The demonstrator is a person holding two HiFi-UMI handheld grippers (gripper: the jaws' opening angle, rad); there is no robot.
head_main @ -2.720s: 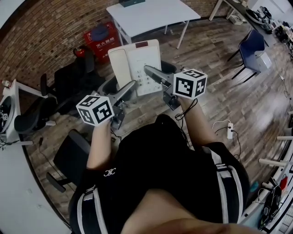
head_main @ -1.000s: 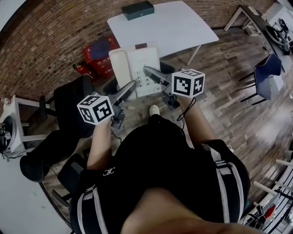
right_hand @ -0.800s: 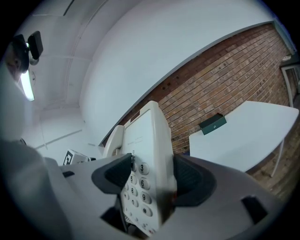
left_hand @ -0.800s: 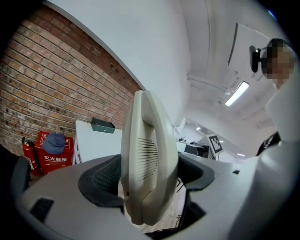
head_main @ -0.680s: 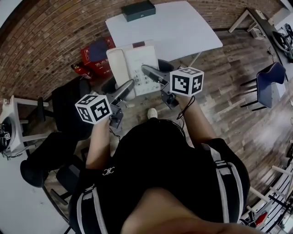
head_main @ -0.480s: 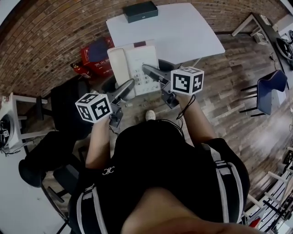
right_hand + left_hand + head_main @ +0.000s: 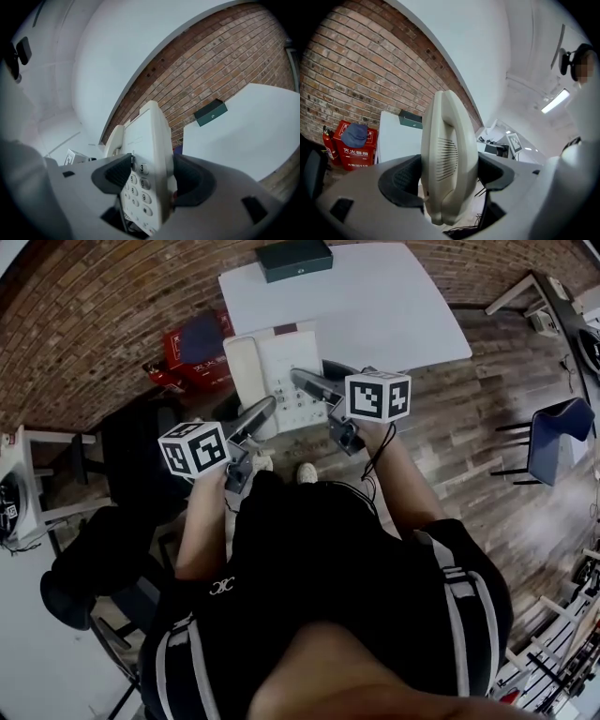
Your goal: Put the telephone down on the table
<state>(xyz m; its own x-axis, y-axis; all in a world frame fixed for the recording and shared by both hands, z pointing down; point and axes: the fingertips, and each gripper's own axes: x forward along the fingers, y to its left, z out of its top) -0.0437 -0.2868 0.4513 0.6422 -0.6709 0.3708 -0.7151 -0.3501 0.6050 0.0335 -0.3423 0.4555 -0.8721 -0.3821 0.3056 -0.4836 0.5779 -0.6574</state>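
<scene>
Moved: desk (image 7: pixel 375 306) is drawing nearer than a few seconds back, while the telephone (image 7: pixel 281 357) is staying aloft.
Left hand-held gripper (image 7: pixel 265 411): clamping narrow on the telephone's handset side.
Right hand-held gripper (image 7: pixel 302 382): gripping the keypad side.
Telephone: hanging between both hand-held grippers, off the desk, which is lying just beyond them.
Dark box (image 7: pixel 294 257): sitting at the desk's far edge.

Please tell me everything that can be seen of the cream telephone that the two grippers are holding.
The cream plastic desk telephone is held in the air with its face upward. Its handset lies in the cradle on the left side, and the left gripper is clamped on it. The right gripper clamps the right edge, beside the grey number keys. The telephone is not yet resting on the white table.
</scene>
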